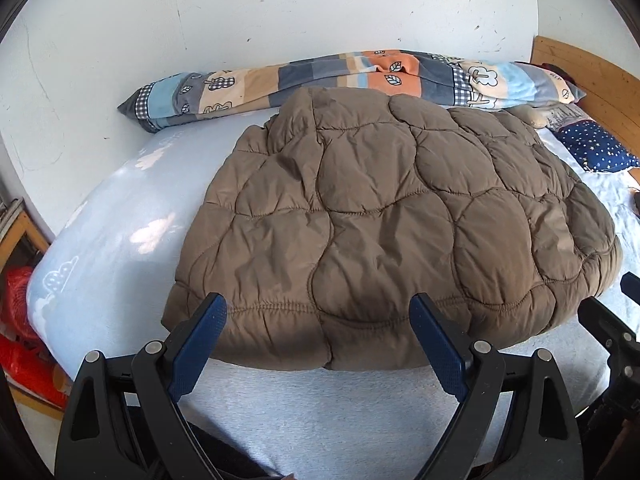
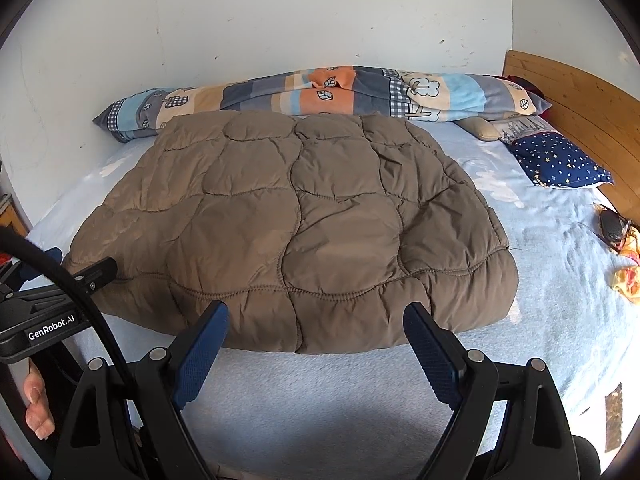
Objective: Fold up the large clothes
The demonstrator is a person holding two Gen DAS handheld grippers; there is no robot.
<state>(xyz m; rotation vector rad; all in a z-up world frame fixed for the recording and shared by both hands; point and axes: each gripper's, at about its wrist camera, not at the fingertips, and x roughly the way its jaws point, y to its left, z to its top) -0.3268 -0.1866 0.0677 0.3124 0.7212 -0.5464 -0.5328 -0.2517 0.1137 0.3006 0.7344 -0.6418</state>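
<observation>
Nearest to us, both tools hover over the near edge of the bed, side by side, each pointing down and forward. The left gripper (image 1: 318, 308) has its jaws spread wide, blue pads (image 1: 200, 344) released, nothing between them but the hem of the garment beyond; a hand (image 2: 38, 404) wraps its handle at the left edge of the right wrist view. The right gripper (image 2: 316, 316) matches it, jaws wide apart and empty, its tips just short of the near hem. Under them runs the pale blue bed sheet (image 1: 300, 408), bare in the strip nearest us. Next out is the task's piece: a large brown quilted jacket (image 2: 296, 220) lying flat in the middle of the bed, puffy, stitched in rounded panels, its gathered hem toward us and its far end reaching almost to the bedding at the wall. To the right of it on the sheet lie a dark small object (image 2: 610, 226), too unclear to name, and a crumpled yellow and red cloth (image 2: 628, 276). Farther right sits a navy pillow with stars (image 2: 560, 160), against a wooden headboard (image 2: 580, 92). Along the far side a rolled patchwork blanket (image 2: 320, 92), blue, grey and orange with leaf and tree prints, lies against the white wall (image 2: 280, 12). Off the bed's left edge, low down, something red (image 1: 20, 320) shows.
</observation>
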